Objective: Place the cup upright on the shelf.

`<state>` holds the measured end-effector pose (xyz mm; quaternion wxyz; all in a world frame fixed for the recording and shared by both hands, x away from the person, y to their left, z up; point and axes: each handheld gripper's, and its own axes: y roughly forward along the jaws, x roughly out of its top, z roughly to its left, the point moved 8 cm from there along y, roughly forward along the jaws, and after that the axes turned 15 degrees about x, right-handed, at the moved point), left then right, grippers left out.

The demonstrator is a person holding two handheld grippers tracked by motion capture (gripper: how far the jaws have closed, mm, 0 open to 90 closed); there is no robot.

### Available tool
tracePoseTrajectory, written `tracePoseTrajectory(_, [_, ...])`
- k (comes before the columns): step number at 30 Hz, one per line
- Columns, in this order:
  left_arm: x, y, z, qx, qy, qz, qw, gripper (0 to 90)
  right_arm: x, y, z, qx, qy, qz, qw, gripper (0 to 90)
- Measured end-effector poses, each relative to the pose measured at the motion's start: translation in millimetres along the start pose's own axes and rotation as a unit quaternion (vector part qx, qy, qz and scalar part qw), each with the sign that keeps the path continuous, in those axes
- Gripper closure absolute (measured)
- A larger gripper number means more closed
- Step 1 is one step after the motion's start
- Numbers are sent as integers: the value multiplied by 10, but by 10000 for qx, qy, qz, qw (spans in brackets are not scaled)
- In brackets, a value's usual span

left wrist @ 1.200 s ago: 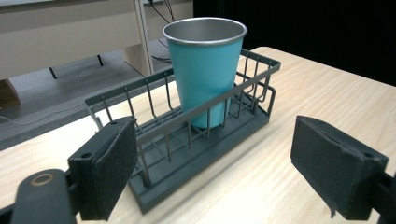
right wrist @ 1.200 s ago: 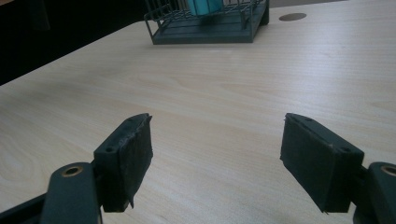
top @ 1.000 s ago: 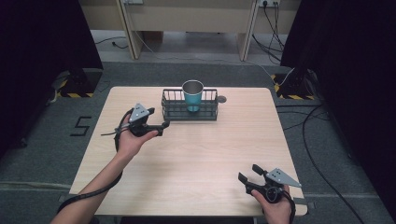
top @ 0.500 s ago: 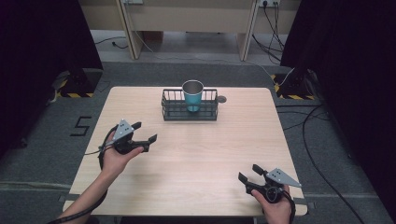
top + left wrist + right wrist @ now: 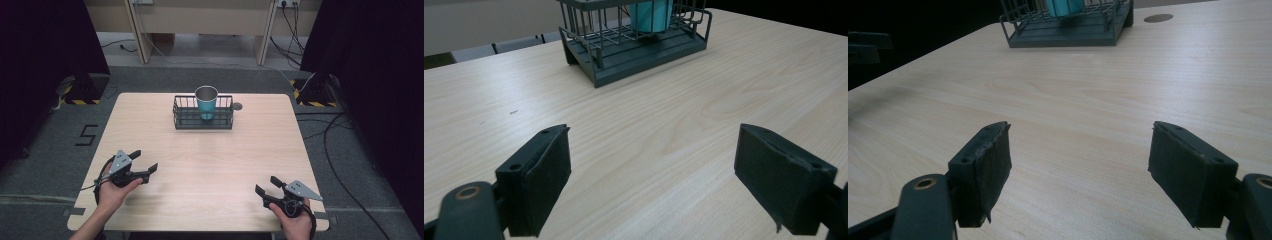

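A teal cup [image 5: 206,101] with a metal rim stands upright inside a dark wire basket [image 5: 186,116] at the far middle of the wooden table [image 5: 210,165]. My left gripper [image 5: 144,162] is held open near the front left corner, with nothing between its jaws. Near the front right corner my right gripper [image 5: 268,185] is open too and holds nothing. In the left gripper view the basket [image 5: 624,55] and cup [image 5: 651,14] lie ahead, well beyond the gripper [image 5: 651,180]. The right gripper view also has the basket [image 5: 1068,30] far ahead of the gripper [image 5: 1080,170].
A round cable hole [image 5: 237,106] sits in the tabletop just right of the basket. Cables [image 5: 330,130] trail across the grey floor to the right of the table. Dark curtains stand on both sides, and desk legs at the back.
My left gripper has drawn back from beside the basket toward the front left corner of the table. The right gripper has stayed in place.
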<state>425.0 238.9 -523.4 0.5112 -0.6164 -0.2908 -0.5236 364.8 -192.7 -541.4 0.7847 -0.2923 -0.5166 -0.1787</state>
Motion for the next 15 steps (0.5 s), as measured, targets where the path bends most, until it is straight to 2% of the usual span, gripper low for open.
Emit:
tracePoseTrajectory(5, [28, -57, 42, 100, -96, -142, 9998, 144, -2, 5, 4, 28, 2, 24, 10000, 257])
tracePoseTrajectory(8, [10, -50, 79, 165, -129, -136, 9997, 144, -5, 13, 9, 55, -16, 57, 10000, 257])
tracePoseTrajectory(11, [-32, -32, 74, 110, -150, -61, 9998, 144, -4, 11, 4, 32, -68, 66, 10000, 257])
tracePoseTrajectory(15, [-30, -25, 56, 60, -137, -78, 9999, 144, -4, 12, 3, 32, -41, 62, 10000, 257])
